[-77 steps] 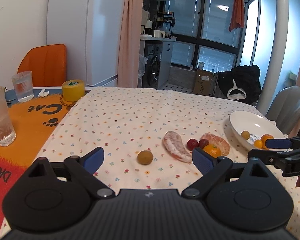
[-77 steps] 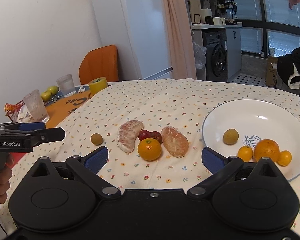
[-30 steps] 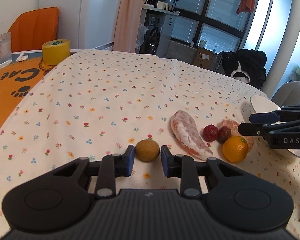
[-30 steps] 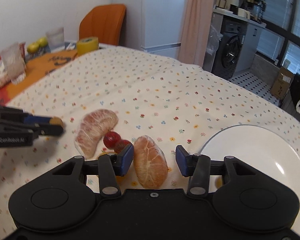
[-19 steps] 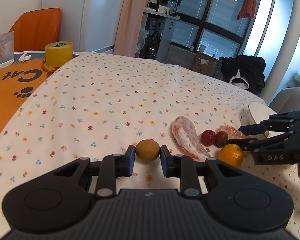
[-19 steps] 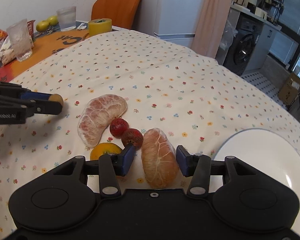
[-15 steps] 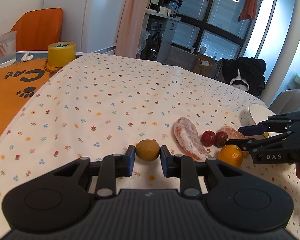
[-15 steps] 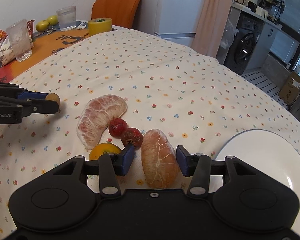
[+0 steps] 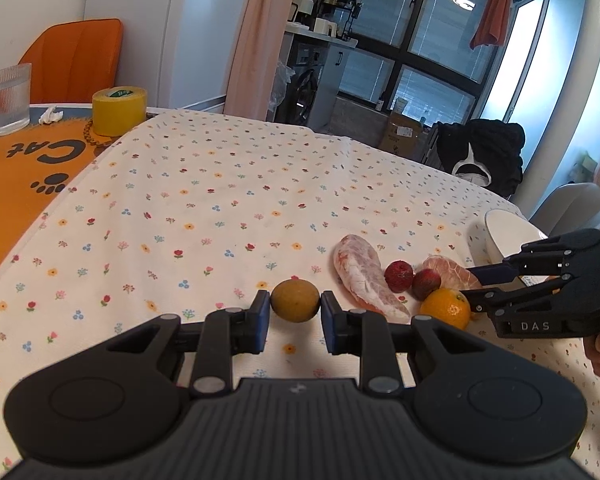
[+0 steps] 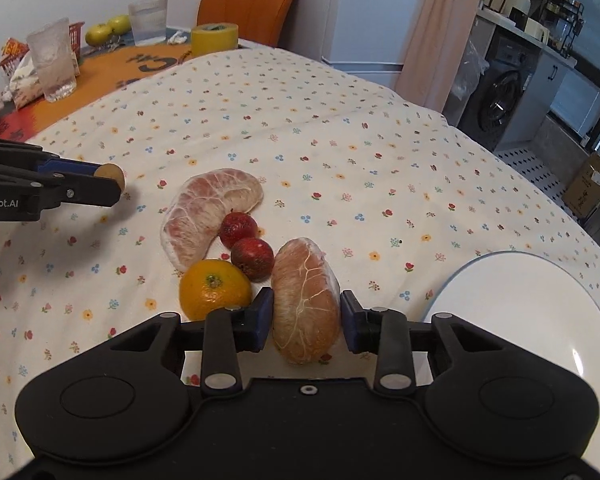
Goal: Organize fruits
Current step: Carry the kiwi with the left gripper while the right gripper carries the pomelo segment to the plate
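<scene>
Right wrist view: a pomelo segment (image 10: 306,300) is clenched by the right gripper (image 10: 306,316) — long axis pointing away, plate (image 10: 540,320) just rightward; a small brown fruit (image 9: 295,300) is gripped by the left gripper (image 9: 294,314).

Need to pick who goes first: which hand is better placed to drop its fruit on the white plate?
Probably the right. Its tool grips the pomelo piece right beside the plate. The left tool holds the small brown fruit further away, beyond the other fruit.

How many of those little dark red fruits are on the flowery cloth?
2. One red fruit lies against the curved pomelo segment; the other red fruit sits beside it, by the orange. None hidden, seemingly.
</scene>
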Demonstrator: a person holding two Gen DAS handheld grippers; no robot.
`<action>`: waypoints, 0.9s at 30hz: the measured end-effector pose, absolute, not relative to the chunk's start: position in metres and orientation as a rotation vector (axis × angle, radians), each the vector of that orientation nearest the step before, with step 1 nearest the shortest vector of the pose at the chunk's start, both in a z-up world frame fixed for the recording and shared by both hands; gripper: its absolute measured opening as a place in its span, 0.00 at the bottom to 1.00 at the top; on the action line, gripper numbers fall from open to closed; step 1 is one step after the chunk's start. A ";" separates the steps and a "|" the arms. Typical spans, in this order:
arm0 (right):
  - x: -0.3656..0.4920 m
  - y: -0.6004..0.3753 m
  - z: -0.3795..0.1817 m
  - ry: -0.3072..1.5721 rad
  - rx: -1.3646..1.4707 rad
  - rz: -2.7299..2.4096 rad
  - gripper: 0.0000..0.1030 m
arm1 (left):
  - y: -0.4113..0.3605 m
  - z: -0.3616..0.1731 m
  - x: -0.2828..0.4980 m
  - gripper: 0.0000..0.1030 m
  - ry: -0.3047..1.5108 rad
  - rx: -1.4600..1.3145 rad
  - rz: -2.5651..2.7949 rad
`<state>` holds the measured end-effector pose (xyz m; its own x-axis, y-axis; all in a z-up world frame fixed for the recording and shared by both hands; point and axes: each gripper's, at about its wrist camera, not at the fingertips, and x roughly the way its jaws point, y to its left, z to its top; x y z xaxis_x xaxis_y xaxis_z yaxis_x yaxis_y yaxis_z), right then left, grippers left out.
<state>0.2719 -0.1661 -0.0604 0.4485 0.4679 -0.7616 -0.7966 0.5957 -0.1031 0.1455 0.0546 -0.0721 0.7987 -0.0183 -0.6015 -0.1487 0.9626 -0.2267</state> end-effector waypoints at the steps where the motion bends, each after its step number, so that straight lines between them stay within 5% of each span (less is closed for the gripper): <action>1: 0.271 -0.167 -0.060 0.754 -0.486 0.817 0.32 | 0.054 -0.071 0.145 0.25 0.641 -0.270 0.071; 27: 0.264 -0.244 -0.013 0.613 -0.341 0.701 0.32 | -0.007 -0.035 0.151 0.25 0.579 -0.177 -0.012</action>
